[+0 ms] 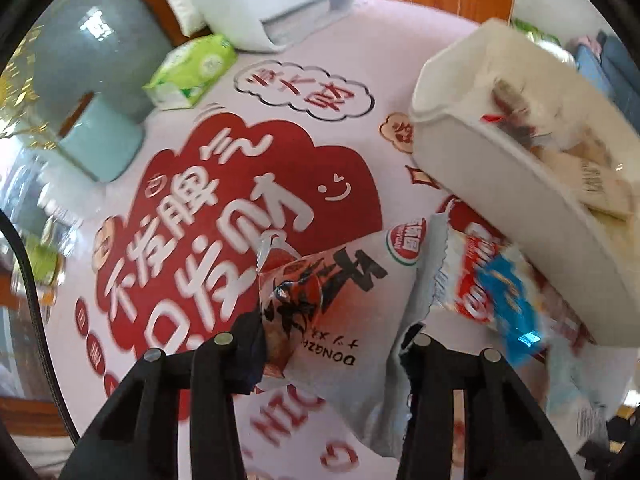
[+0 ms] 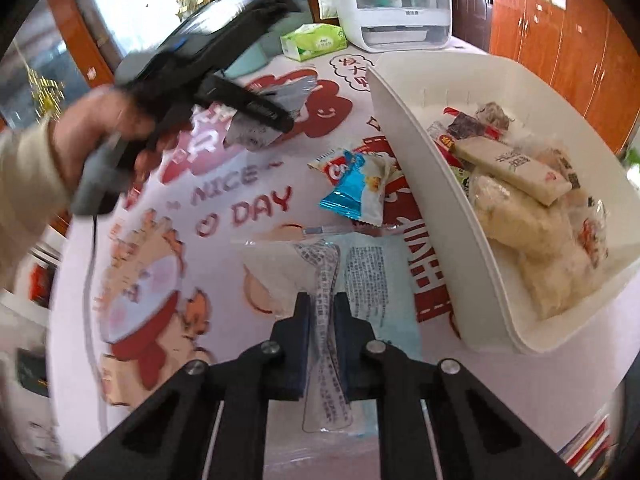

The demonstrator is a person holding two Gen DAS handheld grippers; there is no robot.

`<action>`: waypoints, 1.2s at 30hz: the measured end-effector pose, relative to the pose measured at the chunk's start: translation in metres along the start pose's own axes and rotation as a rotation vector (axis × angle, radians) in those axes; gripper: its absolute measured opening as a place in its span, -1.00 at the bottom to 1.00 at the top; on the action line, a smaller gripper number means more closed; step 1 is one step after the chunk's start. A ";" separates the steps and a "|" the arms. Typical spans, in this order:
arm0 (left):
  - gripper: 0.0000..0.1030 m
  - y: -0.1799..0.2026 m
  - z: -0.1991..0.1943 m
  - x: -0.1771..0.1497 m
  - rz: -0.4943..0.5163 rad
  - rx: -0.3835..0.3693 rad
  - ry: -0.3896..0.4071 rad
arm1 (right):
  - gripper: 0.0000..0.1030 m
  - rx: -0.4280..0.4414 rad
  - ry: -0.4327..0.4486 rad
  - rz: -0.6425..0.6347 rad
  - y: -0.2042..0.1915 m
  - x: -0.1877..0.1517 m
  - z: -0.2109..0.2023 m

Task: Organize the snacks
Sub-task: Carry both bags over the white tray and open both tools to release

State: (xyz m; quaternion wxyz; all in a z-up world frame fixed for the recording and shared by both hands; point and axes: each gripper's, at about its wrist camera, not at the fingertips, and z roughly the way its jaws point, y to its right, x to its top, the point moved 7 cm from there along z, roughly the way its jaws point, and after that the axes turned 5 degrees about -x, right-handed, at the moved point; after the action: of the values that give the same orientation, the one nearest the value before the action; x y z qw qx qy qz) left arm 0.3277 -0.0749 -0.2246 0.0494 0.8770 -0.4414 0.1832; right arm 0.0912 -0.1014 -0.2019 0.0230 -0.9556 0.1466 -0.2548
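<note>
The white bin (image 2: 404, 128) at the right edge of the surface (image 2: 224, 240) already holds a pile of wrapped snacks, so much of the sorting looks done. The left tongs (image 1: 332, 340) hold a grey-and-red packet (image 1: 340, 280) pinched at one end and lifted clear of the surface, near the bin's rim. The right tongs (image 2: 322, 316) are nearly closed on the middle seam of a clear-and-blue packet (image 2: 340, 264) that appears to lie flat just beside the bin. One more snack, the blue-and-white wrapper (image 2: 360, 188), lies loose on the surface between the two tongs and the bin, untouched. Left to do, by the look of it: both held packets and that last wrapper must go into the bin.
</note>
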 end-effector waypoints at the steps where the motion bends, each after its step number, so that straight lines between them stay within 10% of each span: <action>1: -0.16 0.001 -0.012 -0.004 -0.011 -0.005 0.014 | -0.80 0.018 0.005 0.008 0.000 0.002 -0.005; 19: -0.15 0.085 -0.221 -0.047 -0.134 -0.095 0.357 | -0.80 0.023 0.288 0.001 0.029 0.074 -0.154; 36: -0.12 0.195 -0.165 0.074 -0.408 -0.026 0.302 | -0.80 0.133 0.338 -0.127 0.175 0.188 -0.153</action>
State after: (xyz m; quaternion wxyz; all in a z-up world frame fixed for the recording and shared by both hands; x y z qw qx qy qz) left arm 0.1674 -0.2080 -0.0596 0.1619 0.9099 -0.2449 0.2929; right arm 0.1242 -0.3184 0.0005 0.0450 -0.9029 0.0706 -0.4215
